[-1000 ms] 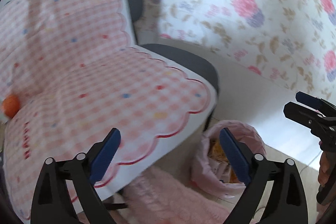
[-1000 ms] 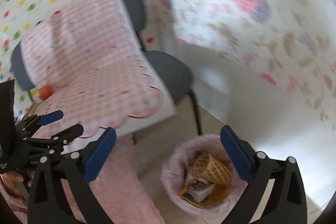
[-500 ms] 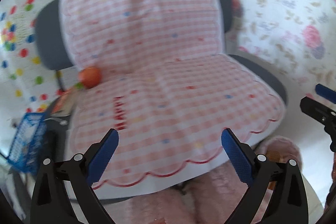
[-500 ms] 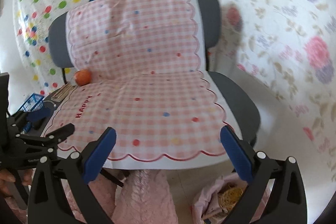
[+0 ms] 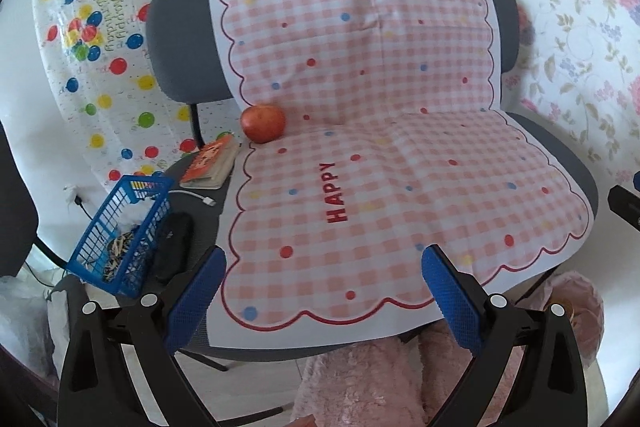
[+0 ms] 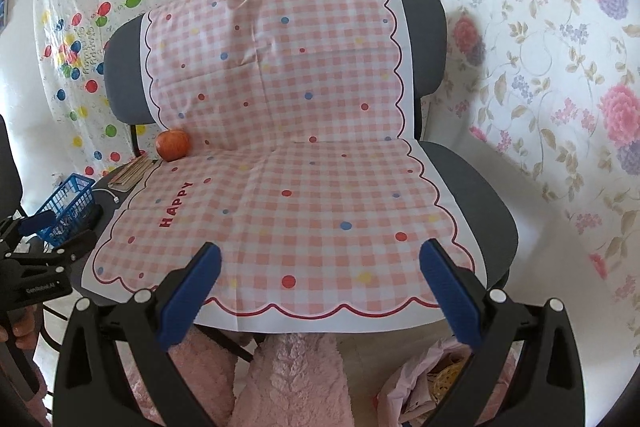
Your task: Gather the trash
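A thin, creased pink-checked sheet (image 5: 400, 163) with scalloped red edging drapes a padded grey chair (image 6: 472, 195), a round glossy apple (image 5: 263, 123) resting far ahead-left of the left gripper (image 5: 324, 291). The seat ahead of both grippers lies bare and flat. Both the left gripper and the right gripper (image 6: 320, 287) are spread wide, gripping nothing, with the pink-lined trash bin (image 6: 424, 383) low beside the right one's right finger.

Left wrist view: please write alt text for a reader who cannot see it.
A grey chair draped with a pink checked cloth printed "HAPPY" fills the view, a red apple resting at the seat's back left. The open left claw frames the bottom, holding nothing. Left of the chair sit a blue basket and a small book; a pink-lined bin shows lower right.
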Tool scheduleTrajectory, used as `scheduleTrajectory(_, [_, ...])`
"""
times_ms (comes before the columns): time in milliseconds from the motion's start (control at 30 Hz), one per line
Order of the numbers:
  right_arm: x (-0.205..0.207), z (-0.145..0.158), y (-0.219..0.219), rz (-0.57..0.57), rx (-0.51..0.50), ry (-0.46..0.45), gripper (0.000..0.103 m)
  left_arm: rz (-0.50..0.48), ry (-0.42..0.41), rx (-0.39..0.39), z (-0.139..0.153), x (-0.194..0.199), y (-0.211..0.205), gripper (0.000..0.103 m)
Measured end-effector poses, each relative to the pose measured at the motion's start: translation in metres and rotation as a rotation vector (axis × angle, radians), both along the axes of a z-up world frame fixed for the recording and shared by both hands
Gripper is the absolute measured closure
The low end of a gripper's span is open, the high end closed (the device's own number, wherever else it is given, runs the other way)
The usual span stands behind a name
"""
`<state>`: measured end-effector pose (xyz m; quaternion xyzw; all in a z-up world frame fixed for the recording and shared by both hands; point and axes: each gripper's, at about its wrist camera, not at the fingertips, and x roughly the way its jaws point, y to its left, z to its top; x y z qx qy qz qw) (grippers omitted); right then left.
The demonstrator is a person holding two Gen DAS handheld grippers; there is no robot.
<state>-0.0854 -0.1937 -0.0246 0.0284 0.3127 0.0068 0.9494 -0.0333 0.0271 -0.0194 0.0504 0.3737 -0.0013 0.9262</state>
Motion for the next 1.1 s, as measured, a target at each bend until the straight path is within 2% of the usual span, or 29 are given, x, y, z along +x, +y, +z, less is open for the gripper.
scheduleTrajectory(1100, [0.0043, 0.0008, -0.0042, -0.032, -0.004, 0.01, 0.006, -0.007, 0.007, -0.017, -0.0009, 0.0053, 0.0059, 0.006])
